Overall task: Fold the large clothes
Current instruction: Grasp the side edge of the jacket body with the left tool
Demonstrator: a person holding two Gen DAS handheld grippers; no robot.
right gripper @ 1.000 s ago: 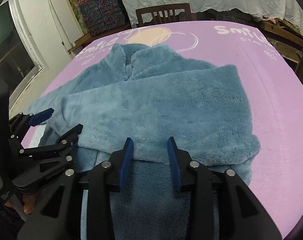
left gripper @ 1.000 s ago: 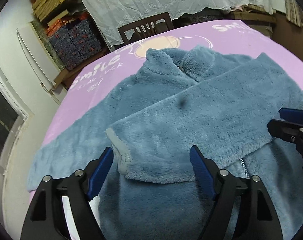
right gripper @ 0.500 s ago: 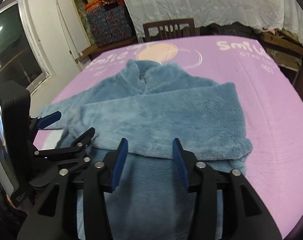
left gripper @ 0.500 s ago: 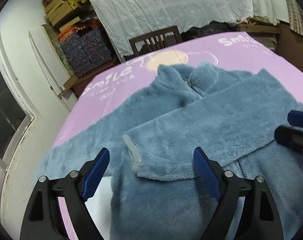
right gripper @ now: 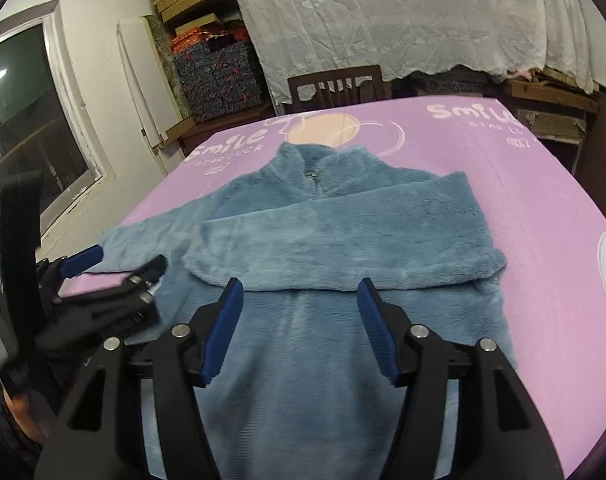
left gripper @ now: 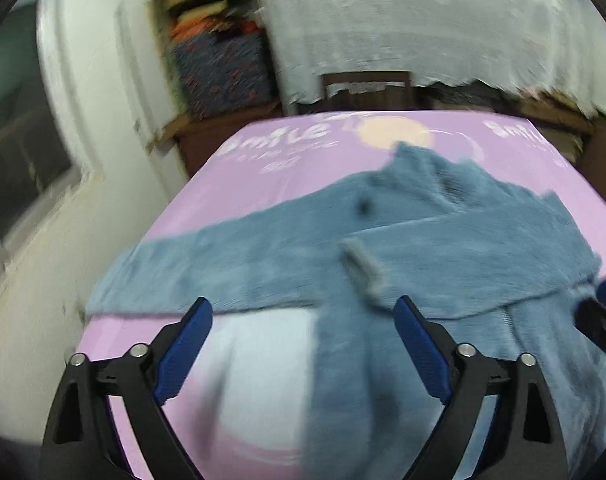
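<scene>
While both pairs of jaws are opening with nothing between them, I see the fleece [right gripper: 335, 264] lying flat on the purple cover [right gripper: 543, 184], collar away from me. One sleeve [right gripper: 343, 240] is folded across the chest; the other sleeve [left gripper: 207, 268] lies stretched out toward the table's near-left edge. My left gripper [left gripper: 303, 344] hangs above that side and my right gripper [right gripper: 299, 320] over the body below the folded sleeve. The risk I judge: the thick pile may slip from a shallow pinch on the far cuff, or dragging that sleeve over could pull the folded one loose.
</scene>
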